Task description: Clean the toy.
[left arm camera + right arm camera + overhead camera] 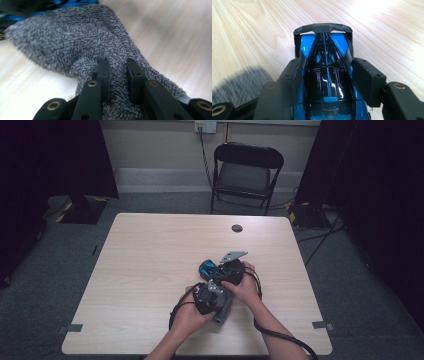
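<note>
Left gripper view showed my left fingers (116, 75) pinching the grey sock (75, 42); right fingers (328, 80) clamped the blue toy car (325, 75), which risked snagging the fabric.

Toy car (325, 75) blue and black; sock (75, 42) speckled grey; table (150, 250) pale woodgrain.

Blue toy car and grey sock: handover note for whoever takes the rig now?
Left gripper: shut on the grey sock, pinching a fold of fabric; the sock lies on the wooden table.
Right gripper: jaws clamp the sides of the blue toy car, which sits on the table.
In the high view, both hands work close together near the table's front middle, car beside the sock.
Done: both items gripped.
Left: looks like the car goes into or onto the sock; not yet done.
</note>
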The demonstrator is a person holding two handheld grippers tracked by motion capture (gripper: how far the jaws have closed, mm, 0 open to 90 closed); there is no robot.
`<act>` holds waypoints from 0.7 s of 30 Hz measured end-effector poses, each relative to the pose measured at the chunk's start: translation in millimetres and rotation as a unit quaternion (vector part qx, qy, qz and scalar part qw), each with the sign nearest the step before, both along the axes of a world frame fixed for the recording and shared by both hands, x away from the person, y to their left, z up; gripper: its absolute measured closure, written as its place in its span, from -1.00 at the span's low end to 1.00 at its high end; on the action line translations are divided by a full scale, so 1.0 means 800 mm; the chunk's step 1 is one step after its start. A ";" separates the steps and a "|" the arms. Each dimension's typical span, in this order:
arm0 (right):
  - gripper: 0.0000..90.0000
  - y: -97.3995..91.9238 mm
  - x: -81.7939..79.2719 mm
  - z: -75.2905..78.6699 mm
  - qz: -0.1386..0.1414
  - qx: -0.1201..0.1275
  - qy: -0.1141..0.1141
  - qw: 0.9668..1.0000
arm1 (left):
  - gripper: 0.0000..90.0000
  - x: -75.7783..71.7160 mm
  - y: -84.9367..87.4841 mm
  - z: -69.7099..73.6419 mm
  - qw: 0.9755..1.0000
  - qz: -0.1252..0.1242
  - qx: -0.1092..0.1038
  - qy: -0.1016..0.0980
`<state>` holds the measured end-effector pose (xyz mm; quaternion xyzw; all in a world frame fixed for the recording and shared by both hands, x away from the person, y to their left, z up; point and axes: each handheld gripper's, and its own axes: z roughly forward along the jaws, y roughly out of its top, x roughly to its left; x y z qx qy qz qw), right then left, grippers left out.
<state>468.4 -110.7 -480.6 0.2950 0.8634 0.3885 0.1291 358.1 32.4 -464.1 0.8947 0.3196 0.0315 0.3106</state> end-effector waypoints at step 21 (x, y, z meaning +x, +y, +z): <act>-0.07 -0.003 -0.001 -0.001 -0.001 0.005 0.002 1.000 | 0.69 -0.016 0.012 0.012 0.999 -0.009 -0.037 0.021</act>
